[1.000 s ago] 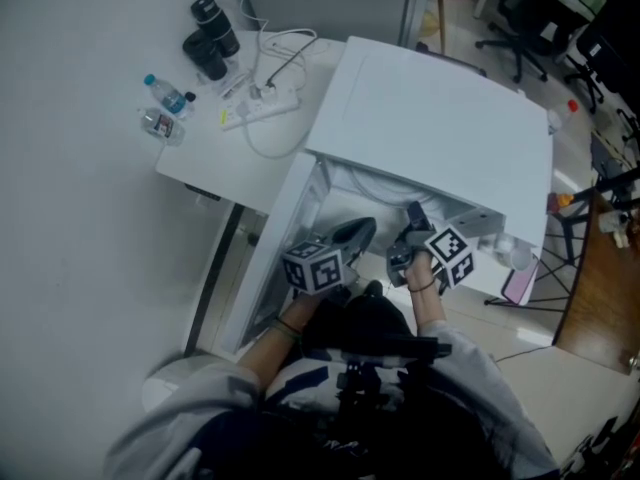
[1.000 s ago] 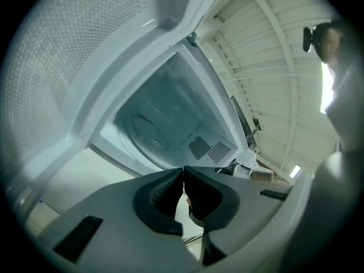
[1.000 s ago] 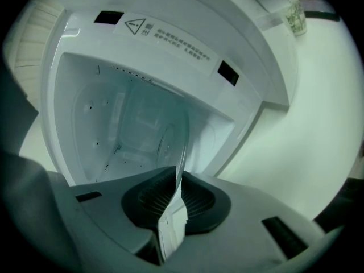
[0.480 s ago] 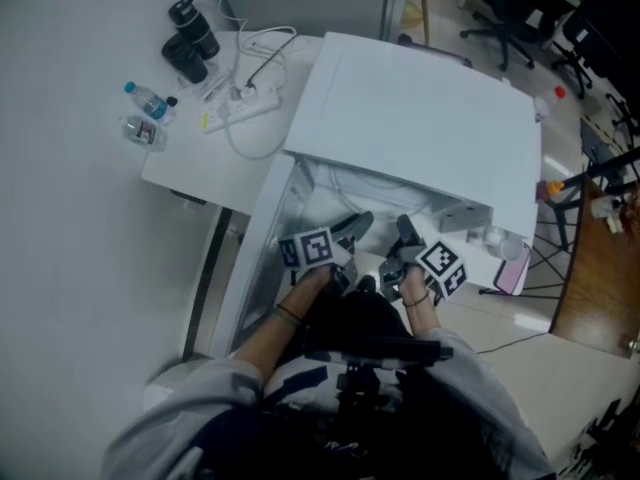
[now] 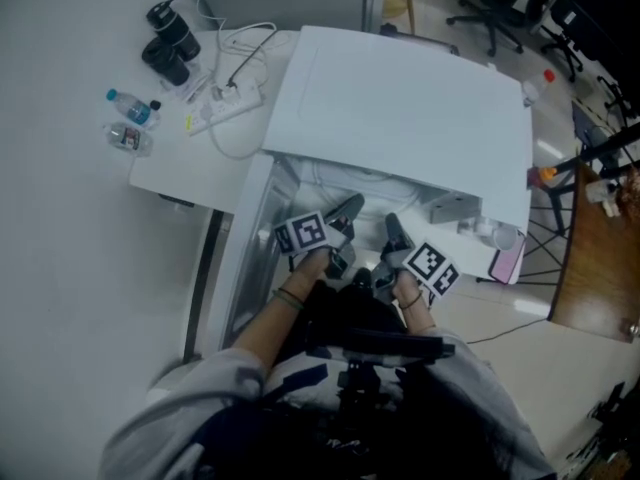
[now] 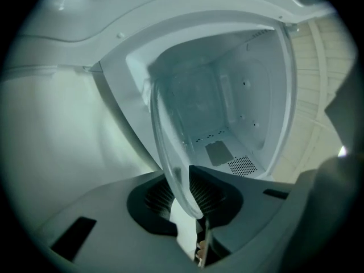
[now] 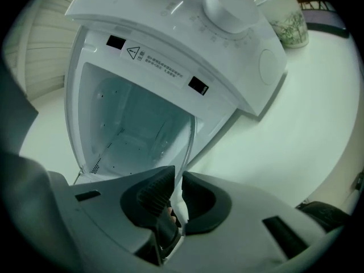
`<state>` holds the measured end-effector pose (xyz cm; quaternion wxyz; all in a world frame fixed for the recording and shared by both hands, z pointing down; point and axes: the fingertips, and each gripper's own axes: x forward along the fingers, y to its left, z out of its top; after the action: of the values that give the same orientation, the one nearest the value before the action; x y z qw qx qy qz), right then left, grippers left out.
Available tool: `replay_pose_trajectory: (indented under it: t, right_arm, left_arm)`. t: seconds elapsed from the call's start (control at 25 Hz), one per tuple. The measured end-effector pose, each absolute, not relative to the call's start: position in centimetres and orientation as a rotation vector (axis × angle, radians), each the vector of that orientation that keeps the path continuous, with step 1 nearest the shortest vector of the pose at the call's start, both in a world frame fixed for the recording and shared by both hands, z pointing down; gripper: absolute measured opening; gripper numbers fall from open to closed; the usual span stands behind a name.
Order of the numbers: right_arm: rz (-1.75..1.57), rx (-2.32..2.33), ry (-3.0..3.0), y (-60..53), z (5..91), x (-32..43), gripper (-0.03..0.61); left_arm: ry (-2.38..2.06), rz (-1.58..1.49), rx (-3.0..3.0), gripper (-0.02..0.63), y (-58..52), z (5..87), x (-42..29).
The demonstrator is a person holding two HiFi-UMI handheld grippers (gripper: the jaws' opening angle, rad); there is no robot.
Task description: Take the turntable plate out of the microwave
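Note:
The white microwave [image 5: 400, 98] stands open, its cavity [image 6: 227, 107] bare inside. The clear glass turntable plate [image 6: 165, 129] stands on edge at the cavity mouth, held between both grippers. My left gripper [image 6: 182, 178] has the plate's rim between its ribbed pads, and its jaws are closing on it. My right gripper [image 7: 177, 181] holds the opposite thin rim of the plate [image 7: 190, 138] in a narrow gap, its jaws opening slightly. In the head view the left gripper [image 5: 345, 213] and right gripper [image 5: 390, 230] sit side by side just below the microwave's front.
The open door [image 5: 250, 258] hangs at the left of the cavity. A power strip [image 5: 228, 103], water bottles [image 5: 130, 108] and a black flask [image 5: 168, 33] lie on the table at left. A paper cup [image 7: 284, 16] stands right of the microwave's dial [image 7: 230, 4].
Both grippers have drawn closer together at the cavity mouth. The left gripper has rolled and dropped a little. The right one has shifted slightly.

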<state>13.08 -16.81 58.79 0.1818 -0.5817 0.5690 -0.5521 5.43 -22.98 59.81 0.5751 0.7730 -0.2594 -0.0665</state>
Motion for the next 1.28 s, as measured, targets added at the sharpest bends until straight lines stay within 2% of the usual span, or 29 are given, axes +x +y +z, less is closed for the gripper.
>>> replay_pose_trajectory:
  t: [0.48, 0.8, 1.08, 1.12, 1.16, 1.28]
  right_arm:
    - [-1.442, -1.642, 2.068, -15.0, 58.7, 12.4, 0.097]
    - [-1.525, -1.473, 2.028, -13.5, 59.0, 12.5, 0.184]
    - [-1.452, -1.382, 2.03, -15.8, 58.4, 12.0, 0.184]
    - [-1.423, -1.377, 2.046, -16.2, 58.4, 11.7, 0.173]
    - [-1.412, -1.384, 2.051, -16.4, 58.5, 11.6, 0.135]
    - [-1.446, -1.399, 2.01, -16.1, 59.2, 11.7, 0.096]
  left_arm:
    - [-0.596, -0.171, 1.787, 0.049, -20.8, 59.8, 5.0]
    - [-0.558, -0.197, 1.745, 0.04, -18.3, 58.8, 4.4]
    - [-0.486, -0.153, 1.762, 0.04, -14.8, 57.7, 3.6]
    - [-0.508, -0.122, 1.76, 0.04, -14.3, 58.1, 3.1]
    - [-0.525, -0.102, 1.756, 0.04, -13.9, 58.4, 2.7]
    - [-0.529, -0.101, 1.765, 0.041, -13.7, 58.7, 2.3]
